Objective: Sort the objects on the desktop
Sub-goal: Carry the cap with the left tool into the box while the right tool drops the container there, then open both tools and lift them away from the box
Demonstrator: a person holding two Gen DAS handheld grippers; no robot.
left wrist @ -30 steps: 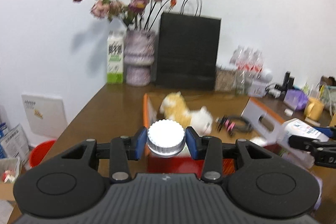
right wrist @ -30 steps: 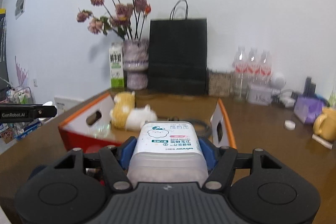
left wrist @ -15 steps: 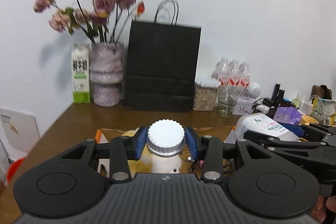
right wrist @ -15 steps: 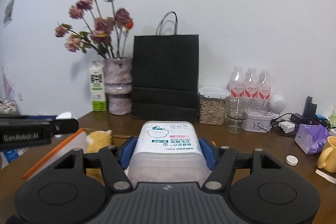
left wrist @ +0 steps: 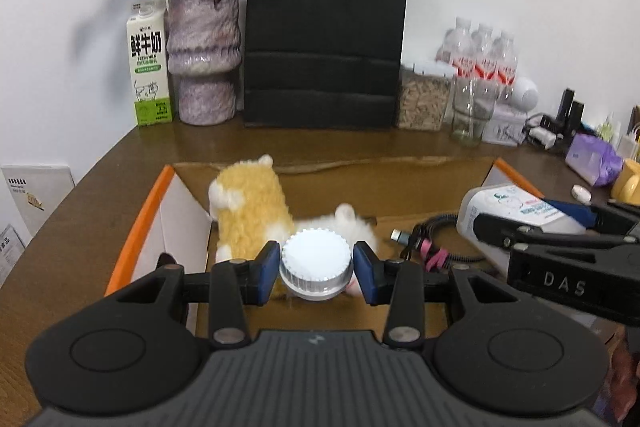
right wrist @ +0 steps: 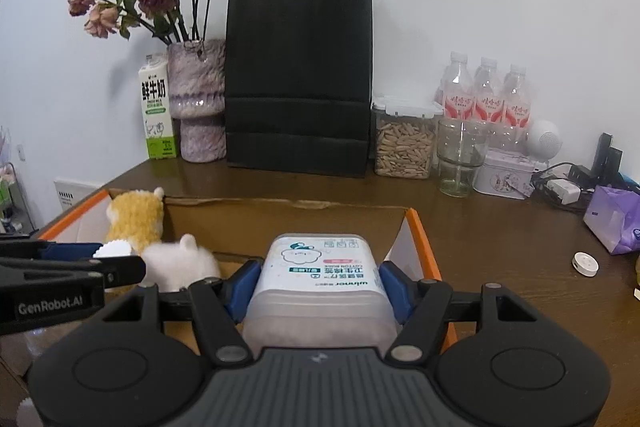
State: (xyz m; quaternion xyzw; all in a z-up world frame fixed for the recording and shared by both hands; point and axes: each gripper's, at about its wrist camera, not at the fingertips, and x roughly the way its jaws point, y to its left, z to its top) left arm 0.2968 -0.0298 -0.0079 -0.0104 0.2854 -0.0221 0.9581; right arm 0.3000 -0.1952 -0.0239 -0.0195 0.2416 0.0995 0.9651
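My left gripper [left wrist: 316, 265] is shut on a white ribbed-cap jar [left wrist: 316, 259] and holds it above the open cardboard box [left wrist: 136, 223]. My right gripper [right wrist: 318, 289] is shut on a clear cotton-swab box [right wrist: 320, 267] with a white label, held over the same cardboard box [right wrist: 420, 247] near its right wall. A yellow plush toy [left wrist: 250, 211] and a white plush toy [right wrist: 180, 261] lie inside the box. A black cable [left wrist: 432, 239] lies in the box to the right. The swab box also shows in the left wrist view [left wrist: 516, 207].
At the back of the brown table [right wrist: 500, 239] stand a milk carton [right wrist: 158, 107], a purple vase [right wrist: 196, 99] with dried roses, a black paper bag [right wrist: 298, 75], a seed jar [right wrist: 404, 139], a glass [right wrist: 460, 155] and water bottles [right wrist: 486, 91]. A purple tissue pack [right wrist: 614, 219] and small white disc [right wrist: 585, 263] lie right.
Both grippers have tilted down and come over the box, so its inside and the plush toys now show fully. Both keep their hold on the jar and the swab box.
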